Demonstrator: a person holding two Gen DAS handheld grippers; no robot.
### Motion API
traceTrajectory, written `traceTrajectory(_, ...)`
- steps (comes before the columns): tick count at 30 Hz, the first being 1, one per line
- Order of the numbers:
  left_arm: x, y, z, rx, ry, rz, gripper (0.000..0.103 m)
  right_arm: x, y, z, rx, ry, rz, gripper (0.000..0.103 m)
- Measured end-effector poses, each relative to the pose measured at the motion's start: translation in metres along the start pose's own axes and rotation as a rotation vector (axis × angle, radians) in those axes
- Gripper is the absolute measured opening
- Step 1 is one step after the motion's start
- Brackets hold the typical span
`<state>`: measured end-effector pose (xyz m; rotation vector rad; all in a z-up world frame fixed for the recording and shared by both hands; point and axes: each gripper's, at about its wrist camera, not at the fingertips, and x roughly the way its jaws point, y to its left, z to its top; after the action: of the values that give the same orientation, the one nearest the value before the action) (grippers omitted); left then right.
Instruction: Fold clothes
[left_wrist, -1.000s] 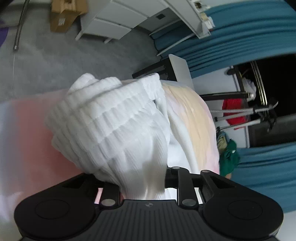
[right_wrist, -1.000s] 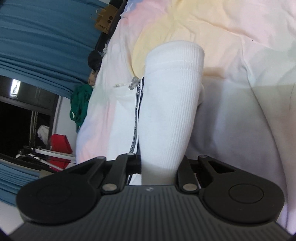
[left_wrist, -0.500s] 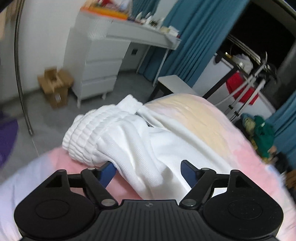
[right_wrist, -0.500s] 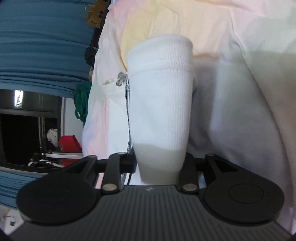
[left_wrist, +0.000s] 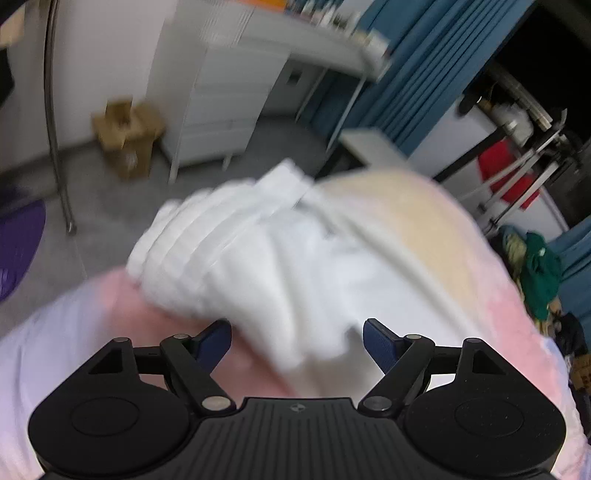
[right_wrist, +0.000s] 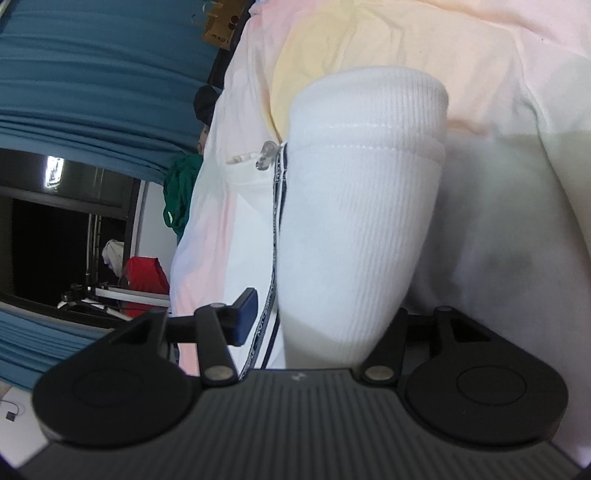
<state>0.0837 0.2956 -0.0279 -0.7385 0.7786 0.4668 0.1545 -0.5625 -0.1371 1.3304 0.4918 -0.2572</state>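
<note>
A white ribbed garment lies bunched on a pastel pink-and-yellow sheet; this view is blurred by motion. My left gripper is open, its blue-padded fingers apart on either side of the cloth's near end, which lies loose between them. In the right wrist view the garment's ribbed cuff end stands up between the fingers of my right gripper. That gripper is open: the left finger stands clear of the cloth, the right finger is hidden behind it.
A white drawer unit and a cardboard box stand on the grey floor beyond the sheet. Blue curtains, a green garment and a red item on a rack lie off the sheet's edge.
Both grippers have opened and let go of the white garment. The left gripper has tilted up and pulled back, so the room beyond shows; the right gripper stays close to the cuff.
</note>
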Motion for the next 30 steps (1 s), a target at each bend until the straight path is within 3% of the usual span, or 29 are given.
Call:
traceTrajectory(2, -0.006, 0.011, -0.002, -0.016, 0.034, -0.036, 0.08, 0.001, 0.005, 0.001, -0.038, 0.004, -0.014, 0.048)
traceTrajectory(4, -0.017, 0.02, -0.006, -0.036, 0.028, -0.037, 0.08, 0.001, 0.008, 0.002, -0.091, 0.01, -0.039, 0.037)
traceTrajectory(6, -0.03, 0.026, -0.012, -0.029, 0.016, -0.032, 0.08, 0.002, 0.007, 0.003, -0.134, 0.02, -0.056, 0.034)
traceTrajectory(9, -0.052, 0.027, -0.023, 0.011, -0.007, -0.013, 0.08, -0.002, 0.003, 0.008, -0.11, 0.022, -0.052, 0.029)
traceTrajectory(13, -0.085, 0.014, -0.035, 0.084, -0.068, -0.001, 0.08, -0.005, 0.01, 0.011, -0.141, 0.002, -0.055, 0.02)
traceTrajectory(17, -0.098, -0.024, -0.044, 0.199, -0.104, -0.035, 0.081, -0.014, 0.019, 0.013, -0.178, -0.05, -0.028, 0.017)
traceTrajectory(20, -0.087, -0.064, -0.049, 0.288, -0.056, -0.132, 0.081, -0.018, 0.023, 0.014, -0.172, -0.086, -0.028, 0.017)
traceTrajectory(25, -0.046, -0.143, -0.075, 0.507, -0.05, -0.231, 0.081, -0.009, 0.021, 0.018, -0.134, -0.094, -0.033, 0.017)
traceTrajectory(28, -0.015, -0.178, -0.098, 0.615, -0.046, -0.261, 0.081, -0.008, 0.021, 0.017, -0.167, -0.092, -0.039, 0.017)
traceTrajectory(30, 0.008, -0.193, -0.118, 0.683, -0.073, -0.242, 0.081, -0.009, 0.02, 0.016, -0.189, -0.094, -0.041, 0.017)
